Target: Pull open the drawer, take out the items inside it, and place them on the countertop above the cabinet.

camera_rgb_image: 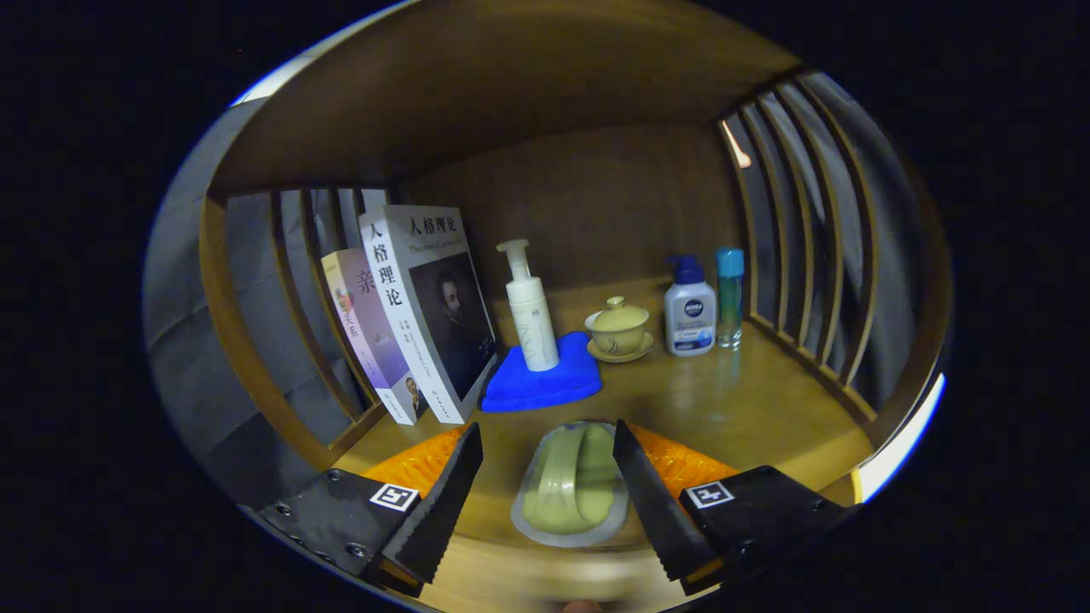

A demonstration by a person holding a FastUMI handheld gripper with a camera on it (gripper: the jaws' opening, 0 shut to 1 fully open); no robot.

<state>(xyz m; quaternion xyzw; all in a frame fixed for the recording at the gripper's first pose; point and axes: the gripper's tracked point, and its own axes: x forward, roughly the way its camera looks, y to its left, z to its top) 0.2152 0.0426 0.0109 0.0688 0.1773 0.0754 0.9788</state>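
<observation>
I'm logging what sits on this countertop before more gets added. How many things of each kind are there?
Books: 2, a white book and a thinner book leaning behind it
Bottles: 3, a white pump bottle, a blue-capped pump bottle, a slim teal-capped bottle
Blue cloth: 1
Lidded cup on a saucer: 1
Sealed green packet between the open gripper fingers: 1
Total: 8

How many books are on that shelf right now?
2, both leaning against the slatted side: the white book in front, beside the blue cloth, and a pale book behind it. Others may be hidden.
</observation>
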